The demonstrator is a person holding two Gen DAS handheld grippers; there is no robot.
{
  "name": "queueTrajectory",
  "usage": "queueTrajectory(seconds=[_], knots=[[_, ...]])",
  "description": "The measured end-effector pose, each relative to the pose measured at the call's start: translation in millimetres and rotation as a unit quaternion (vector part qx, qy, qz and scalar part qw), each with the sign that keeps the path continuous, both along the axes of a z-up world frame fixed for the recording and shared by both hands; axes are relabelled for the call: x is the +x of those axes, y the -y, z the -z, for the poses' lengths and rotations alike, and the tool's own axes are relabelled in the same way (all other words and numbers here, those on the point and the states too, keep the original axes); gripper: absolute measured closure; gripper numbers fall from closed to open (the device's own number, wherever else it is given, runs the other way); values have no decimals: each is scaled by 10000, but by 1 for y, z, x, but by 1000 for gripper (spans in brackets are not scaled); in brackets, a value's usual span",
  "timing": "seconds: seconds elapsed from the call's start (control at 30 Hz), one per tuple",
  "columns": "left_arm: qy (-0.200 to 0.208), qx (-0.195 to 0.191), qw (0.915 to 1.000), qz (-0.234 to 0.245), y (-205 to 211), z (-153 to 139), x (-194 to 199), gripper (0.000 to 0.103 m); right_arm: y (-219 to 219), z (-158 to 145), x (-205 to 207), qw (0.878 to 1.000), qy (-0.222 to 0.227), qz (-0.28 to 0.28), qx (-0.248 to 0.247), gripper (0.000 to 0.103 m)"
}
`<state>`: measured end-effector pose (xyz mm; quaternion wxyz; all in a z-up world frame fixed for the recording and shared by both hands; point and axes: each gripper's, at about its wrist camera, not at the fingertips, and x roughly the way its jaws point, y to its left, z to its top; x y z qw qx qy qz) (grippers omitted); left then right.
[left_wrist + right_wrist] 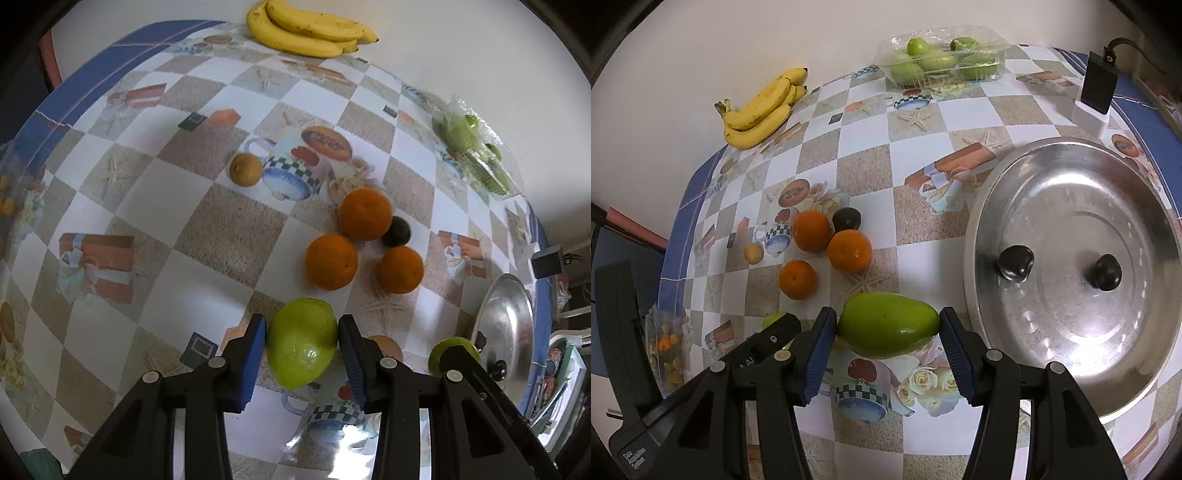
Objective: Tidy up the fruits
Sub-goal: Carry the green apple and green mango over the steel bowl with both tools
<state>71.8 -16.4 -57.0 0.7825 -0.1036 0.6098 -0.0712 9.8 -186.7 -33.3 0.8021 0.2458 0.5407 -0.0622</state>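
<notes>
A smooth green pear-shaped fruit (pixel 301 345) sat clamped in the left gripper (pixel 302 363); a second, longer green fruit (pixel 888 325) was pinched end to end by the right gripper (pixel 887 352). Both hung just above the checkered desk (pixel 207 229), probably for sorting. At twelve o'clock lay three round oranges (pixel 364 214); at three, a shiny steel tray (pixel 1071 273) holding two dark plums (pixel 1015 263).

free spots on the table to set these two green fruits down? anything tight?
Free: bare cloth between the bananas and the oranges; the strip between the clamshell of green fruit and the steel tray; most of the tray, beyond its two dark fruits. Crowded: the orange cluster, just ahead of both grippers.
</notes>
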Motion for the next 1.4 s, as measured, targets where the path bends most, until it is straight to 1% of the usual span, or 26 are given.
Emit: queueTrajectory(seconds=[0.13,0.27,0.7,1.07,1.23,1.4], knots=[[198,25,9998,72,4,-10,-1,60,6,-4,-2,10000,51,73,31,44],[337,-36,9993,177,12,-19,-3,60,17,-8,-5,9997,79,225,-32,44],[713,-159,9949,688,59,-42,-14,60,69,-12,-24,9962,55,867,-104,44],[813,-210,9880,1296,112,-44,-34,60,114,-7,-45,9903,-22,1391,-43,44],[855,-297,9820,1658,139,-44,-46,60,133,-4,-56,9868,-47,1621,-12,44],[805,-283,9768,1965,163,-38,-56,60,148,-3,-65,9839,-35,1784,36,44]])
